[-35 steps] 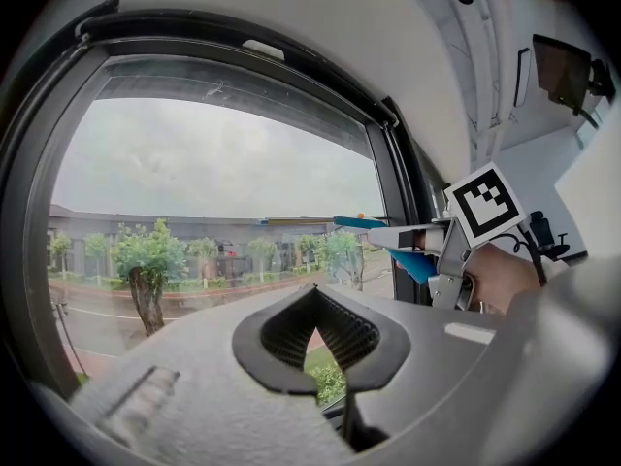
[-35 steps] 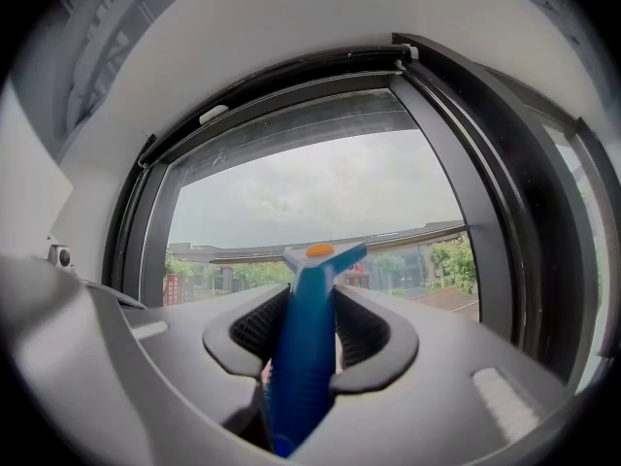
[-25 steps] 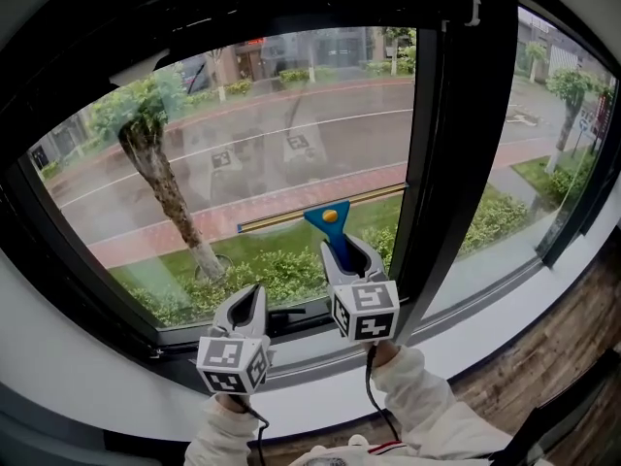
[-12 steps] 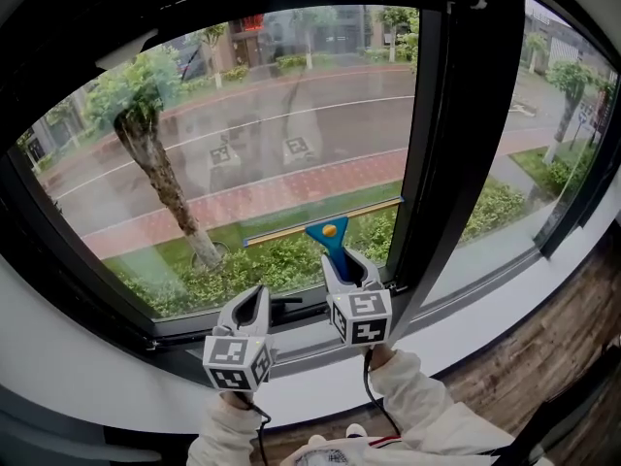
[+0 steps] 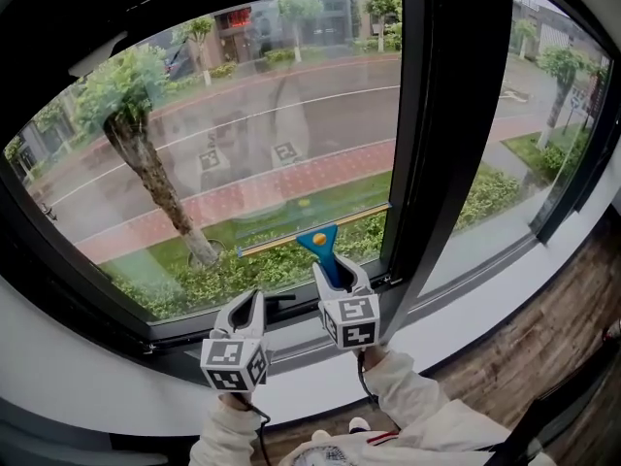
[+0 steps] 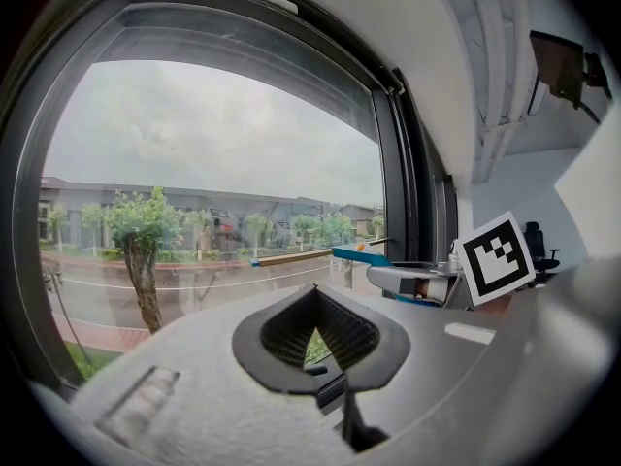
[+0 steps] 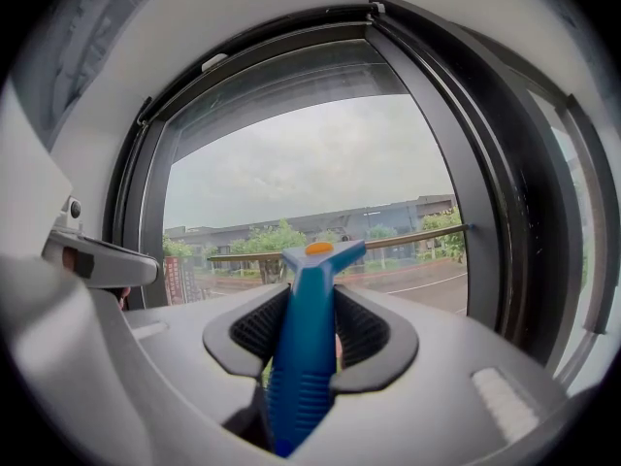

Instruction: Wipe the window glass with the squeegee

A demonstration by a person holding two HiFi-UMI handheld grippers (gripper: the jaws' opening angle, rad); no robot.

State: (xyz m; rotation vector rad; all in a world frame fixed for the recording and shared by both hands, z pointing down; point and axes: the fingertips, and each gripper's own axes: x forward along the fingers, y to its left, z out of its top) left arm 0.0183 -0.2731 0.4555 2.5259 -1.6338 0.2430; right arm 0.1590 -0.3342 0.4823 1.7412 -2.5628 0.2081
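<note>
Grip first: right gripper [image 7: 310, 309] closed on squeegee [image 7: 320, 255], ribbed blue plastic handle pinched between dark grooved pads, orange button near the head. Probably light and stiff, with smooth plastic, so somewhat slippery; best held low on the ribbed part, as now. Thin straight blade bar, brass-coloured, presumably with a soft rubber edge, laid across the lower part of window glass [image 5: 243, 134], just above the bottom of black window frame [image 5: 456, 115]. Left gripper [image 6: 315, 323] closed on nothing, held beside and a little lower. Glass hard, smooth, fragile; press evenly, not hard.
</note>
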